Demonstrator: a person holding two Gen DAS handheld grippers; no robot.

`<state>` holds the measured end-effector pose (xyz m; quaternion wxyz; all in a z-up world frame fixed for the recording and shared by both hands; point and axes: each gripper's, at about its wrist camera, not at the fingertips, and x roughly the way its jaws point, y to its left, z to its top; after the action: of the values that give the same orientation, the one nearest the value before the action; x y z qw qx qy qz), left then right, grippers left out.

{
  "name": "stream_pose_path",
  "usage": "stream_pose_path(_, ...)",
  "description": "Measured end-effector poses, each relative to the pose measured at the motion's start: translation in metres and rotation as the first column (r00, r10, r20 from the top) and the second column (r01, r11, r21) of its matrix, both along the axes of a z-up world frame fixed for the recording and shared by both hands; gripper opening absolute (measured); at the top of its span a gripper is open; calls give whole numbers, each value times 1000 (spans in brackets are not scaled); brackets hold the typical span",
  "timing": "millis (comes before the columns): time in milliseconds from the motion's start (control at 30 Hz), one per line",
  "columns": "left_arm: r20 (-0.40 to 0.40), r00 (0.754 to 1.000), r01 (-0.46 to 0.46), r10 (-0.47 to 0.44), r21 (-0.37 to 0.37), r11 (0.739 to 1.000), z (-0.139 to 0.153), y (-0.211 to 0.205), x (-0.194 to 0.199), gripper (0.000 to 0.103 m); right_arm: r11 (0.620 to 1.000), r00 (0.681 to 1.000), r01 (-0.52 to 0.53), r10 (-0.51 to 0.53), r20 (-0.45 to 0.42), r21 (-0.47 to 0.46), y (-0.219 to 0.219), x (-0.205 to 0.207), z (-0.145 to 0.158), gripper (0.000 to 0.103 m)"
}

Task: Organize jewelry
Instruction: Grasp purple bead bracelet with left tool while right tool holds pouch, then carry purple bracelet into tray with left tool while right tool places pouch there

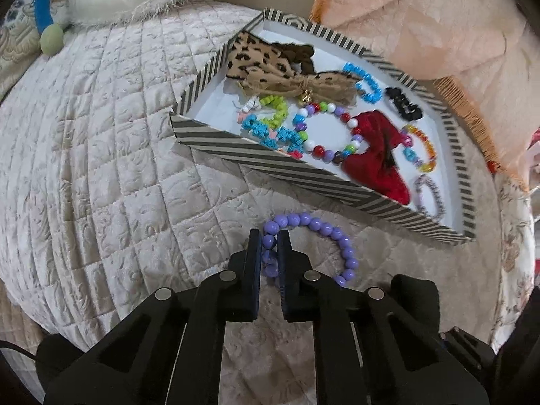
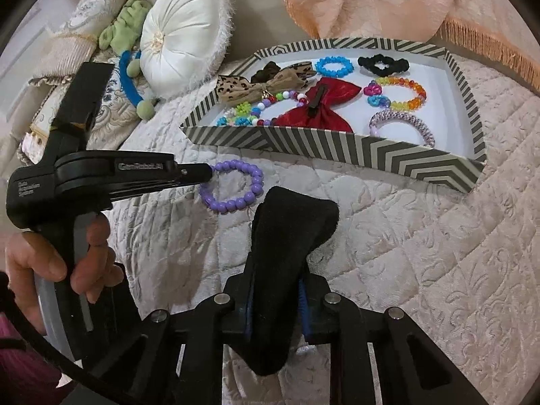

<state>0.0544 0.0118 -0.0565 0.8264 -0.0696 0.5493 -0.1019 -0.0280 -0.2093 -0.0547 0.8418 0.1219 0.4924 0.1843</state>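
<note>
A purple bead bracelet (image 1: 324, 233) lies on the quilted bedspread in front of the striped tray (image 1: 256, 165). My left gripper (image 1: 270, 239) is shut on the bracelet's left side. The bracelet (image 2: 243, 182) and the left gripper (image 2: 207, 172) also show in the right wrist view. My right gripper (image 2: 280, 270) is shut on a black velvet piece (image 2: 287, 236), which hides its fingertips. The tray (image 2: 337, 145) holds a leopard bow (image 1: 266, 64), a red bow (image 1: 374, 152) and several bead bracelets.
A white round cushion (image 2: 182, 44) and a blue and green plush toy (image 2: 135, 77) lie left of the tray. A peach fringed blanket (image 1: 422, 27) is heaped behind the tray. The quilted bedspread (image 2: 422, 270) spreads to the right.
</note>
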Motion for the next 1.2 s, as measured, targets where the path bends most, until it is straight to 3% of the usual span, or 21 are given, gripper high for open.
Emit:
stream_pose_path(567,112,993,43,-36,-63,997,70,8,-24,8,998,996,39,-43,83,45,-27,-19,49,18)
stream_pose_path(1200,204,974,94,-94,7,996,120,-20,-5,8,988,978,150,-152,140,31,-95,18,92,18)
